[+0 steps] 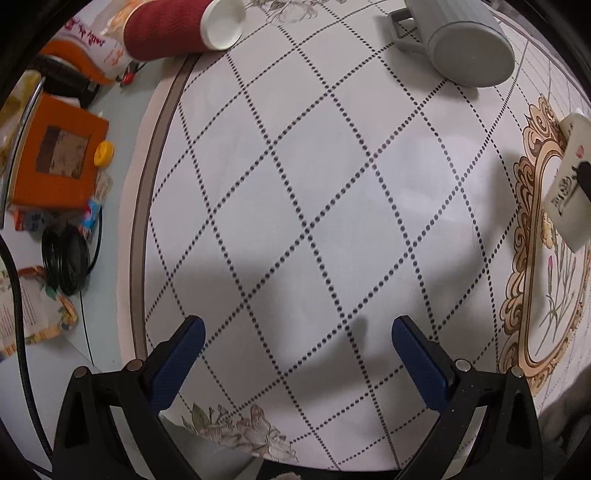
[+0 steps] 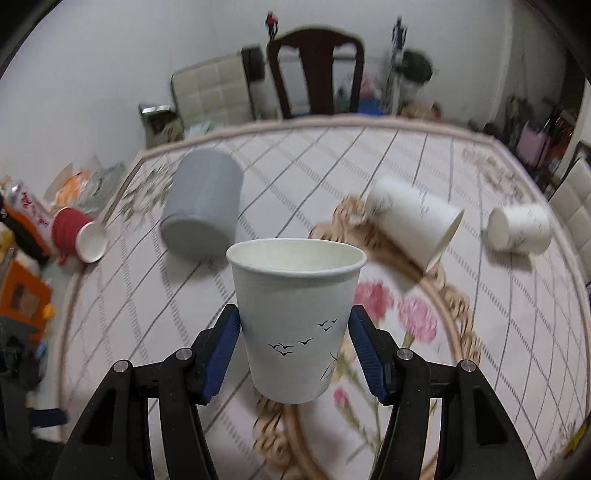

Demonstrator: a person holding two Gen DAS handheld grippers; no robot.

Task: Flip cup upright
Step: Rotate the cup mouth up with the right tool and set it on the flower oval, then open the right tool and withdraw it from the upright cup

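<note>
My right gripper [image 2: 294, 332] is shut on a white paper cup [image 2: 295, 325] printed with small black birds. The cup is upright, mouth up, held above the tablecloth. In the left wrist view the same cup [image 1: 570, 181] shows at the right edge with a dark gripper part on it. My left gripper [image 1: 297, 332] is open and empty, low over the checked tablecloth [image 1: 295, 184]. Several other cups lie on the table: a grey mug [image 2: 203, 210] upside down, a red cup [image 2: 75, 236] on its side, two white paper cups [image 2: 413, 221] [image 2: 519, 229] on their sides.
The grey mug [image 1: 461, 40] and red cup [image 1: 177, 29] lie at the far edge in the left wrist view. An orange box [image 1: 55, 162], a yellow cap [image 1: 103, 153], black cables [image 1: 66, 262] and packets crowd the left side. A dark chair [image 2: 314, 70] stands behind the table.
</note>
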